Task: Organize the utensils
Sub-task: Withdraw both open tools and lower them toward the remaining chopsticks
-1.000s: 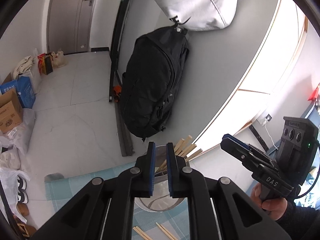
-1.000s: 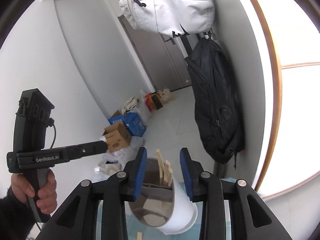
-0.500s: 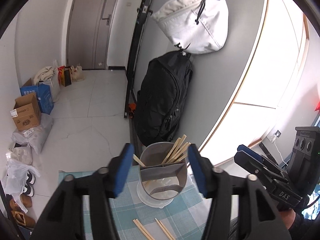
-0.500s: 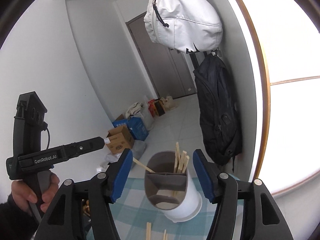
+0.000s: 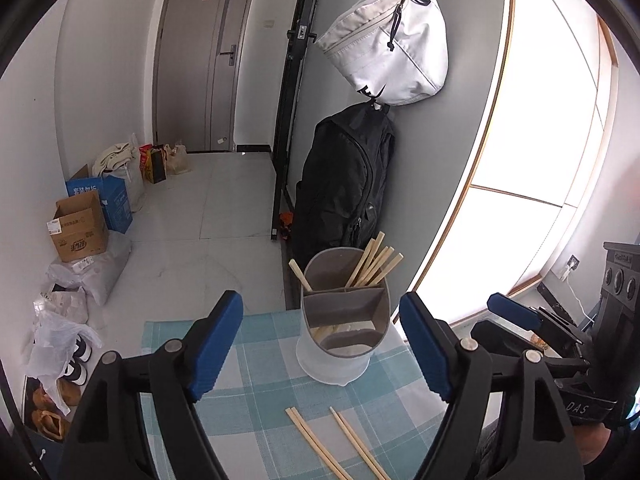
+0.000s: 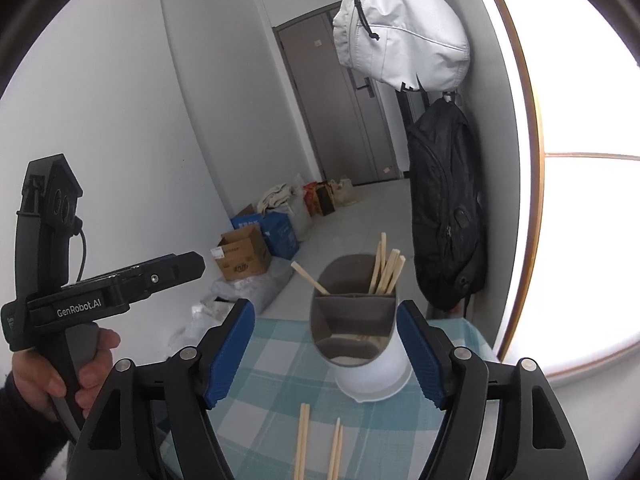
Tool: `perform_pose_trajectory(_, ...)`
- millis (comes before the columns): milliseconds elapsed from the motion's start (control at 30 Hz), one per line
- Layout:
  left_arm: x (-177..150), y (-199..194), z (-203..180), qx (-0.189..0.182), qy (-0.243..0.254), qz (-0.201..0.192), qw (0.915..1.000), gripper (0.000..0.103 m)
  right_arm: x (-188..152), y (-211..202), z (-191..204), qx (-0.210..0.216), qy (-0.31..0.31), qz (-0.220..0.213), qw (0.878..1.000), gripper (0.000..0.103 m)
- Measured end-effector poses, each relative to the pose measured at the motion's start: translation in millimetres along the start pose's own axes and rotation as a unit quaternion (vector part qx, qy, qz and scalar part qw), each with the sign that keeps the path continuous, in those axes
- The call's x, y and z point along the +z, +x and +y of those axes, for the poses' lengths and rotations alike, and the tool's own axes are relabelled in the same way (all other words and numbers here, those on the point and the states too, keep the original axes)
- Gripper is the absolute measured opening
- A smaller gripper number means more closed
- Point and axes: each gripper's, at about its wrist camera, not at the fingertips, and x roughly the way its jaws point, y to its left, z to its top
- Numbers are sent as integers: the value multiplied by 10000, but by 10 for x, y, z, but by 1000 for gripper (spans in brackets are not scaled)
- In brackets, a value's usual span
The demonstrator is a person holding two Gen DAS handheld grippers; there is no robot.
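A white utensil holder [image 5: 340, 344] [image 6: 368, 352] with a grey divided insert stands on the blue checked tablecloth [image 5: 256, 364] [image 6: 280, 344]. Several wooden chopsticks [image 5: 374, 260] [image 6: 386, 266] lean in its far compartment, and one slants out to the left. More loose chopsticks [image 5: 320, 446] [image 6: 320, 444] lie on the cloth in front of it. My left gripper [image 5: 320, 344] has its blue-padded jaws opening, nothing between them. My right gripper [image 6: 326, 350] is also opening and holds nothing. Both hang short of the holder.
A black backpack [image 5: 340, 188] and a white bag [image 5: 388, 44] hang on the grey wall behind the table. Cardboard boxes [image 5: 80, 224] and plastic bags [image 5: 64, 320] crowd the floor at left. A bright window [image 5: 532, 128] fills the right side.
Both grippers pulled back from the holder and their jaws spread wide. The holder stayed on the cloth, and loose chopsticks came into view in front of it.
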Motion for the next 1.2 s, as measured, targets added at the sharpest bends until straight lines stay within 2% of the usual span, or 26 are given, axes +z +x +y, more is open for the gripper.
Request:
perform_pose_trajectory(167, -183, 21, 95, 83, -108, -27, 9999, 78, -192, 76, 20, -62, -49, 242, 9997, 76)
perform_pose_trajectory(267, -292, 59, 164, 161, -194, -60, 9997, 83, -305, 140, 0, -106, -45, 457, 9989, 79)
perform_pose_trajectory(400, -460, 129, 246, 230, -283, -49, 9993, 84, -434, 266, -18, -148, -84, 810, 9966, 81)
perform_pose_trajectory(600, -668, 281, 398, 379, -366, 188, 9984, 84, -641, 566, -7, -145, -135, 1457, 9891, 81)
perform_pose_trajectory(767, -767, 319, 610, 476, -662, 318, 9962, 84, -828, 864, 45, -201, -332, 2104, 9768, 80)
perform_pose_trajectory(833, -818, 326, 692, 536, -773, 375, 9949, 84, -903, 991, 66, -157, -397, 2389, 9701, 71)
perform_pose_trajectory(867, -838, 335, 736, 549, -843, 429, 9940, 84, -938, 1054, 78, -115, -425, 2529, 9665, 61)
perform_pose_trajectory(900, -856, 352, 776, 554, -904, 469, 9933, 84, -976, 1131, 92, -100, -469, 2689, 9620, 56)
perform_pose_trajectory(1033, -866, 358, 909, 574, -1153, 527, 9903, 84, -1102, 1390, 100, -114, -550, 3092, 9493, 46)
perform_pose_trajectory(1100, -873, 355, 963, 561, -1234, 559, 9892, 84, -1155, 1528, 119, -146, -643, 3259, 9431, 33)
perform_pose_trajectory(1200, -887, 376, 1036, 507, -1359, 651, 9873, 84, -1203, 1653, 169, -185, -833, 3359, 9380, 30)
